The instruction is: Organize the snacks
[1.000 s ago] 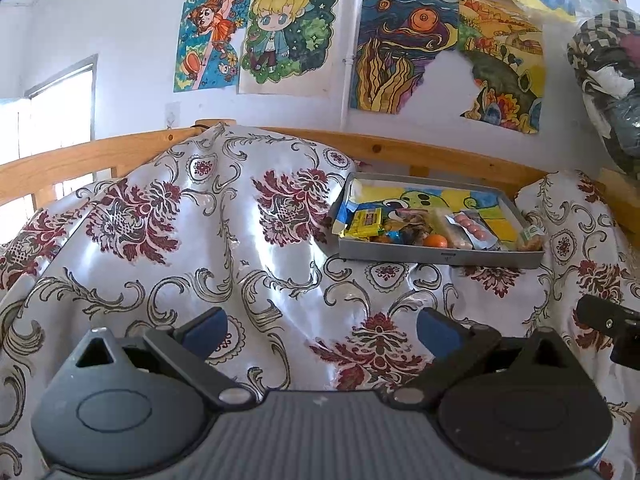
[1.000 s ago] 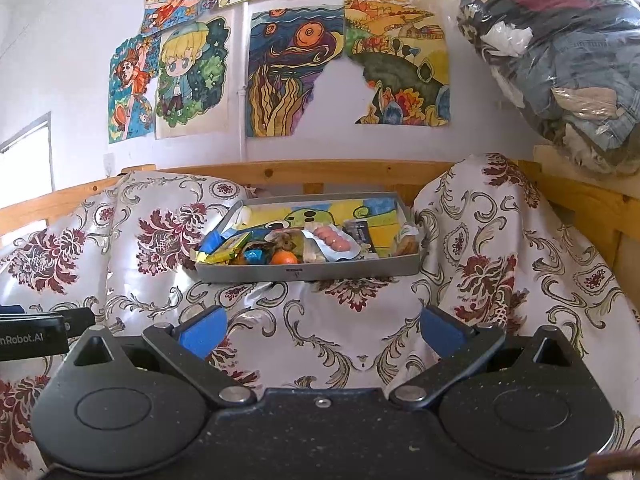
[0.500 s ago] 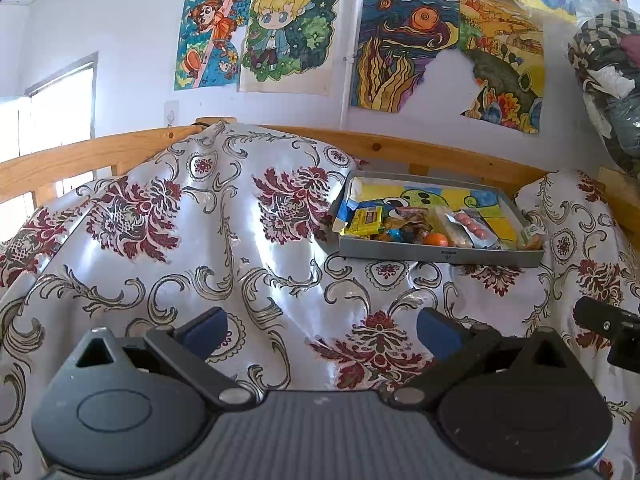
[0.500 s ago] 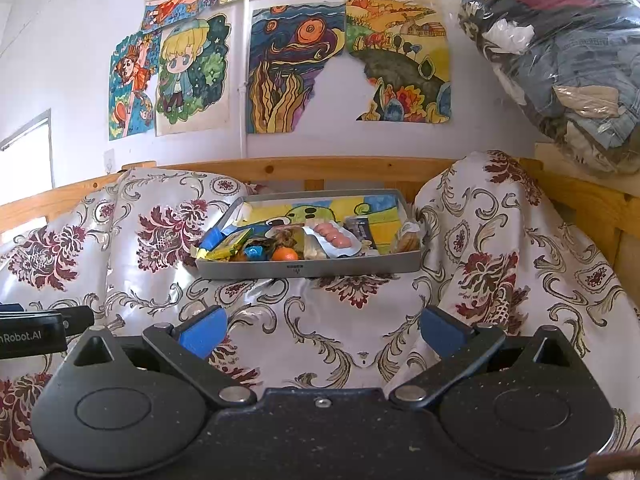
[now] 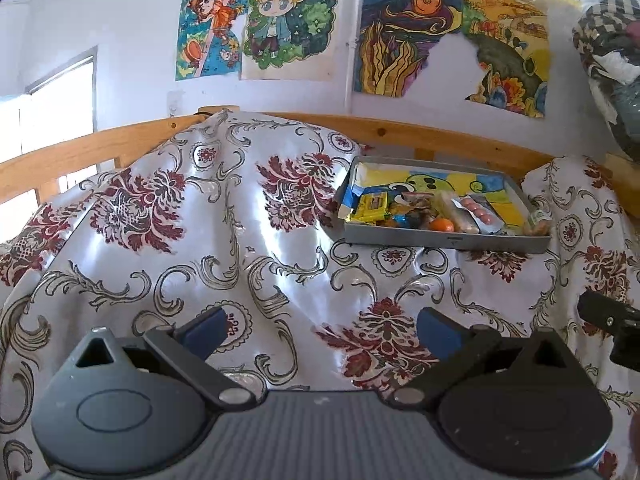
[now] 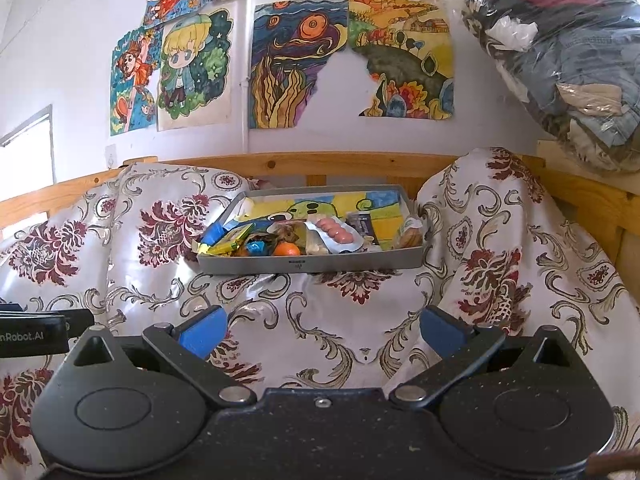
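left gripper: mine, jaws wide apart, holding nothing.
right gripper: same, spread wide and empty.
cloth: slick, rumpled under both.
tray: grey, well ahead, snacks heaped at its front.
risk: I'd say tray slides on cloth if nudged; heaped packets slip from pinch.
text: "nRobot.AI" on left gripper's side; tray label unreadable.
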### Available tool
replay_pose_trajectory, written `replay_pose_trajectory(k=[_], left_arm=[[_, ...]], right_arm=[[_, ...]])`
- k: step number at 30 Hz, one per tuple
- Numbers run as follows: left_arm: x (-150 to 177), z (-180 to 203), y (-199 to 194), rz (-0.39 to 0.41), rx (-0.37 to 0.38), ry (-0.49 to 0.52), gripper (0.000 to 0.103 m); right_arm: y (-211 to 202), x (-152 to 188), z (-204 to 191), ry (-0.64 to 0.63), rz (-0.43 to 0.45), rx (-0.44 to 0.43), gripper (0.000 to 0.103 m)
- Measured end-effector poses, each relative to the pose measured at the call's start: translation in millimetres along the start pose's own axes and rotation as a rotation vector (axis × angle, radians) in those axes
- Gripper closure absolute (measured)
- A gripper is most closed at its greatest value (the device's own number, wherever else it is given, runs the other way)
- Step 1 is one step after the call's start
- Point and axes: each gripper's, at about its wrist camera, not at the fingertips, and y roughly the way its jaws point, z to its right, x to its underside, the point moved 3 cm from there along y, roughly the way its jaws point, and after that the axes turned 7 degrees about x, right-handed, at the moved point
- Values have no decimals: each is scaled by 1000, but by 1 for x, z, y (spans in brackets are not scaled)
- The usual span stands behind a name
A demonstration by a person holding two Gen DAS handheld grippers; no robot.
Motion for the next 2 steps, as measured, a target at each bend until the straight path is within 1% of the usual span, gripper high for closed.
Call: replay_pose_trajectory(k=[2], left_arm=[[0,0,-1,6,-4,-1,1]], right_arm=[[0,-2,0,-1,-2,0,1]])
